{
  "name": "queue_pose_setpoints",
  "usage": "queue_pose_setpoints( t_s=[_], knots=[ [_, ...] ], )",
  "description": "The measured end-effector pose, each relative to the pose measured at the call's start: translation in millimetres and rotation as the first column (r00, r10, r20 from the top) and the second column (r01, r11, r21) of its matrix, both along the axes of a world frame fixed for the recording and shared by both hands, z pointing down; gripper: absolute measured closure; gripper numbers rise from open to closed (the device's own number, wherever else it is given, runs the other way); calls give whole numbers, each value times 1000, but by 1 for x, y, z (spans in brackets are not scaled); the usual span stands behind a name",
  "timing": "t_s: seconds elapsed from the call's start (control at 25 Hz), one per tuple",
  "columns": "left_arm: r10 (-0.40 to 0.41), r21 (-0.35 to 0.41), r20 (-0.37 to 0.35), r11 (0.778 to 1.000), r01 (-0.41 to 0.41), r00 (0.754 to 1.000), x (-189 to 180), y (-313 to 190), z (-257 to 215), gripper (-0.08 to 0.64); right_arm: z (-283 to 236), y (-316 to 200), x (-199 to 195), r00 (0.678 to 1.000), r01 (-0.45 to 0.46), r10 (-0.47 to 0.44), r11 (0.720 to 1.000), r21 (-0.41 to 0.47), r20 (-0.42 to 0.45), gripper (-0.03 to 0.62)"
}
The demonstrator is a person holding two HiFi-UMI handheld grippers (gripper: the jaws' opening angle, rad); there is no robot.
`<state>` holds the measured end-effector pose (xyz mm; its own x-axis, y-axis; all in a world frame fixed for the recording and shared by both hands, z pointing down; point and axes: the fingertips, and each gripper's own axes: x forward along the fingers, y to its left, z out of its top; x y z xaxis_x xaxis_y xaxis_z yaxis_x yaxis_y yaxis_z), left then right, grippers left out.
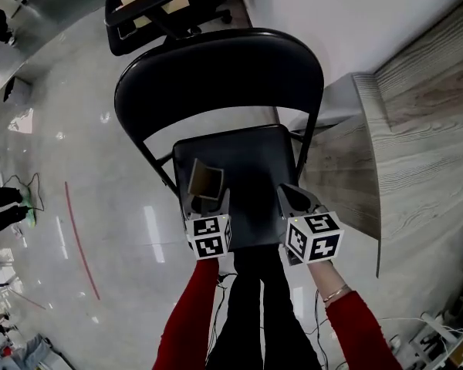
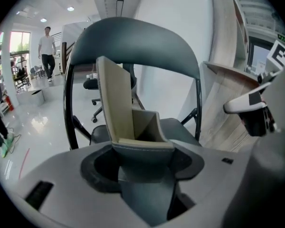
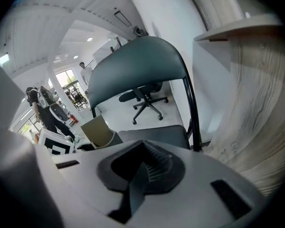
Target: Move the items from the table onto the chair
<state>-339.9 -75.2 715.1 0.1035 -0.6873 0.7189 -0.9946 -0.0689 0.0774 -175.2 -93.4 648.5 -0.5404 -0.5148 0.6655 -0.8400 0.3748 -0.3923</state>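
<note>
Glossy floor (image 1: 100, 176), black chair (image 1: 251, 164), left hand-held gripper (image 1: 207, 200) clamping tan box (image 1: 204, 177), right hand-held gripper (image 1: 297, 197) closed, empty

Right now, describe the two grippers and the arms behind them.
The left gripper and right gripper have grey moulded bodies with darker jaws; each carries a white cube printed with black square markers. The right one's pad is ribbed. The person wears red sleeves, with a thin bracelet at the right wrist. Thin dark cables trail beneath the left gripper.
</note>
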Motion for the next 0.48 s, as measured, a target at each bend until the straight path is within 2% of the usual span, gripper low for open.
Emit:
queue_pose_setpoints(
  t_s=[0.2, 0.36, 0.48],
  knots=[
    [-27, -79, 25, 996, 29, 999, 4, 18, 48, 275, 20, 7, 2, 1000, 19, -20, 999, -34, -19, 580],
    [-35, -100, 18, 994, 37, 999, 5, 26, 55, 275, 22, 15, 0, 999, 34, -35, 998, -50, -15, 580],
    [-31, -146, 9, 989, 32, 999, 5, 24, 57, 273, 18, 16, -2, 999, 42, -42, 998, -48, -10, 580]
  ],
)
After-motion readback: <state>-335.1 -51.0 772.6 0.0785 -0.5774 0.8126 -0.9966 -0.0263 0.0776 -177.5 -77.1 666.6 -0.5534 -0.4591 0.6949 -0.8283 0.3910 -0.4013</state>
